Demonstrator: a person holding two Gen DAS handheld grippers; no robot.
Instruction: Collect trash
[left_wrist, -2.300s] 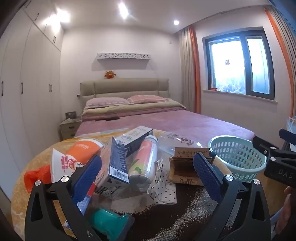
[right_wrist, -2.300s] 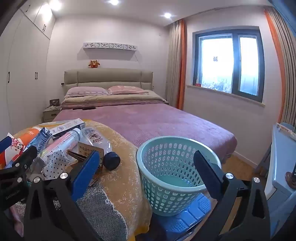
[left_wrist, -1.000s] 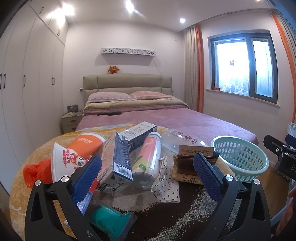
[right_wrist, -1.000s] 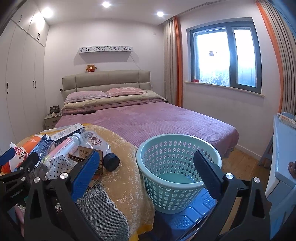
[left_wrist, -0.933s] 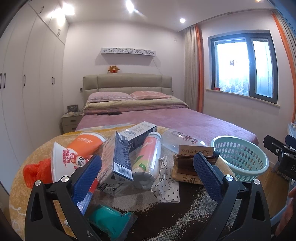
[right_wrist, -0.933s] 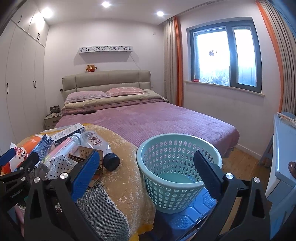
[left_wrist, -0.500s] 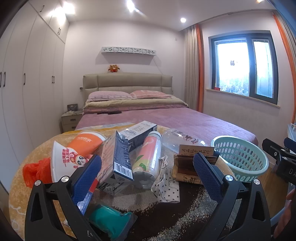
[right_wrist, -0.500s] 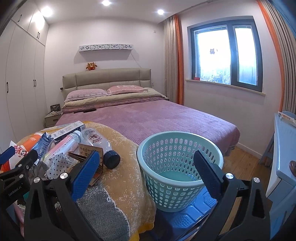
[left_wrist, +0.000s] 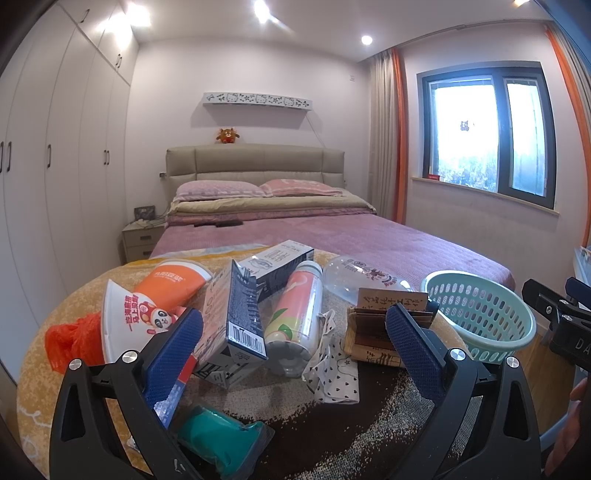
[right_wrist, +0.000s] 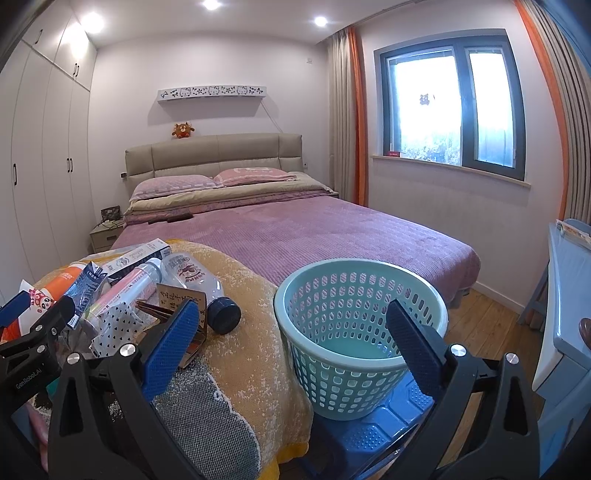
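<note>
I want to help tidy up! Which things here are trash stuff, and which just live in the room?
For the job: orange cup, milk carton, pink bottle, clear bottle, green basket.

Just there: bed, plush toy, nightstand.

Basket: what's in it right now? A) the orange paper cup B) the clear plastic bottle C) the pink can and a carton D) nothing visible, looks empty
D: the right wrist view looks down into the teal basket and shows only its bare bottom, while the clear bottle, the pink can and the orange cup lie on the yellow blanket beside it.
</note>
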